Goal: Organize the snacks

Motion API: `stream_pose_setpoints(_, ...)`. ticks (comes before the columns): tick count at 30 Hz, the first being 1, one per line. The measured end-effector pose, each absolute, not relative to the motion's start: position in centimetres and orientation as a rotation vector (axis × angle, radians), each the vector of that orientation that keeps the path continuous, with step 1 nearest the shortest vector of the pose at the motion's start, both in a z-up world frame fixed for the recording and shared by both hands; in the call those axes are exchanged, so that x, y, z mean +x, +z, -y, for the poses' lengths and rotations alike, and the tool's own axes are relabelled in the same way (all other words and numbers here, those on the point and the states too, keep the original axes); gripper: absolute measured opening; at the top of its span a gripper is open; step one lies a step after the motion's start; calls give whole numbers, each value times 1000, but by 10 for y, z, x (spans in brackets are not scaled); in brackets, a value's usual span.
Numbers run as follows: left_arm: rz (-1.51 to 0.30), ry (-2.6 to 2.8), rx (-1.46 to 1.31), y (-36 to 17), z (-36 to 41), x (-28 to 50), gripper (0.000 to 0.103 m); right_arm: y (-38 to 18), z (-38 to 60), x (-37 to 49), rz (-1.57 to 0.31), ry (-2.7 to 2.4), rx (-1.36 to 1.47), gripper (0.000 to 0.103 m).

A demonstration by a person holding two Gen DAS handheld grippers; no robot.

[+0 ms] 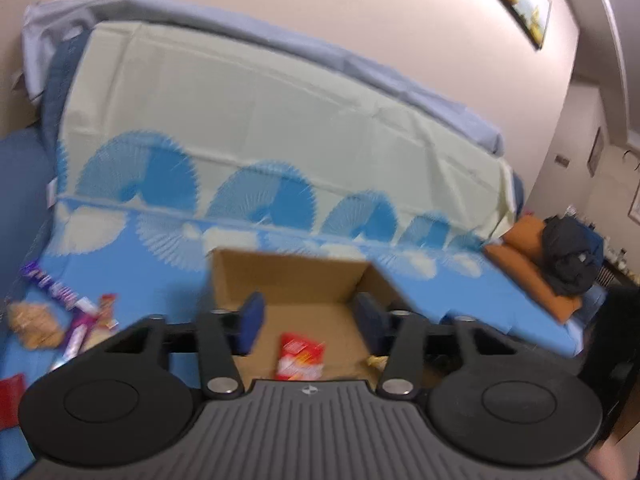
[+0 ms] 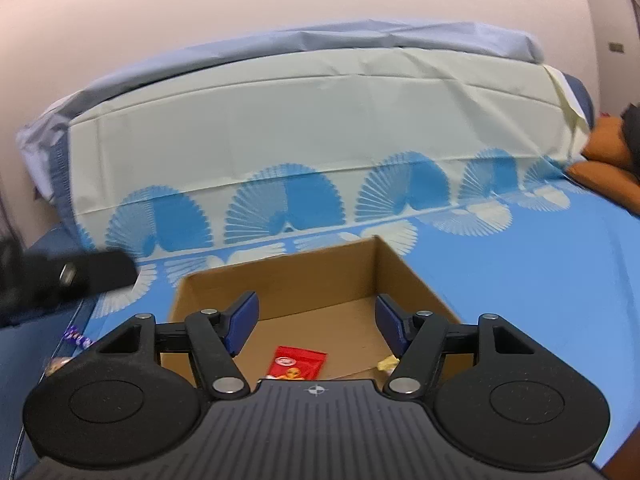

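Note:
An open cardboard box [image 1: 296, 276] sits on a blue patterned cloth; it also shows in the right wrist view [image 2: 320, 276]. A red snack packet [image 1: 300, 358] lies on its floor, also seen from the right [image 2: 298, 362], with a small yellow snack [image 2: 387, 362] near the right wall. My left gripper [image 1: 310, 322] is open and empty above the box's near edge. My right gripper [image 2: 316, 322] is open and empty over the box too. Loose snacks [image 1: 60, 312] lie on the cloth left of the box, among them a purple bar [image 1: 50, 286].
A sofa back draped in pale cloth [image 1: 260, 120] rises behind the box. Orange cushions [image 1: 528, 256] with a dark bag [image 1: 572, 252] lie at the right. The other gripper's dark body [image 2: 68, 276] shows at the left of the right wrist view.

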State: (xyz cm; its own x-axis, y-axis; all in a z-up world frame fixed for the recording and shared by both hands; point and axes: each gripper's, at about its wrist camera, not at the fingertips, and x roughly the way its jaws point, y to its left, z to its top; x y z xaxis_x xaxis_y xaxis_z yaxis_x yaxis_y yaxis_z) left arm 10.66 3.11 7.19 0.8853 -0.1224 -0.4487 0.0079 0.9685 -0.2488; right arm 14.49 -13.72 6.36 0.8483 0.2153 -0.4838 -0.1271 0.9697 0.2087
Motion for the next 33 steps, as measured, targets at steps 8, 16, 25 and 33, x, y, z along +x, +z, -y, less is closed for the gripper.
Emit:
stream_pose_setpoints(8,-546,56,15,-4,-103,45,26,56,91,118,-476,327,50,59)
stream_pose_setpoints(16,-621,289,-144,-45,-170,23,26,47,53,93,-451,447,-10,38)
stream_pose_setpoints(25,-758,481,-15,-62,-173,58,44,35,17,68,-508,571,-57,39)
stream_pose_setpoints(33,-872,561,206,-90,-158,92,62,35,6,52,-523,607,-87,43)
